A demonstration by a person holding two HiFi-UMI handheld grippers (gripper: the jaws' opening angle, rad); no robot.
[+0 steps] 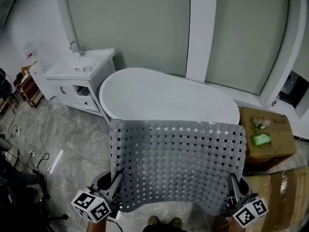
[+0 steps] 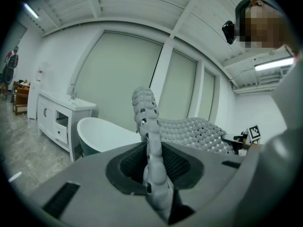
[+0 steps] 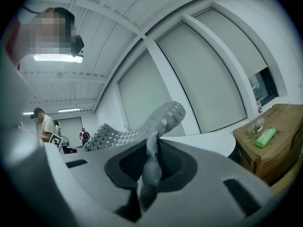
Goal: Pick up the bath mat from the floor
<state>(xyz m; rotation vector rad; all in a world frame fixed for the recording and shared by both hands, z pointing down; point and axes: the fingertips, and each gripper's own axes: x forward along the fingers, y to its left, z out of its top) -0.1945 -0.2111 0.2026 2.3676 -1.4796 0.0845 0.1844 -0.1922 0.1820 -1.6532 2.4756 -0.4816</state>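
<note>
Bathtub [image 1: 159, 93]: near rim hidden behind the bath mat [image 1: 176, 163].
Left gripper [image 1: 115, 181]: body cut off by the head view's bottom edge.
Right gripper [image 1: 235, 183]: cut off the same way.
Green item [image 1: 261, 139]: lies on the cardboard box [image 1: 280, 146]; too small to identify.
Lower box [image 1: 280, 195]: cut off at the right edge.
Dark clutter [image 1: 14, 187]: cut off at the left edge, unidentifiable.

Head cam sits high and looks steeply down over the bath mat [image 1: 176, 163] onto the bathtub [image 1: 164, 98], with left gripper [image 1: 116, 180] and right gripper [image 1: 233, 182] at its bottom edge. Left gripper cam rides low, close behind its jaws, tilted up toward tub and vanity [image 2: 57, 112]; right gripper cam does likewise, toward the cardboard box [image 3: 265, 141] (ceiling [image 2: 142, 4] fills both tops). All three share mat and tub.
</note>
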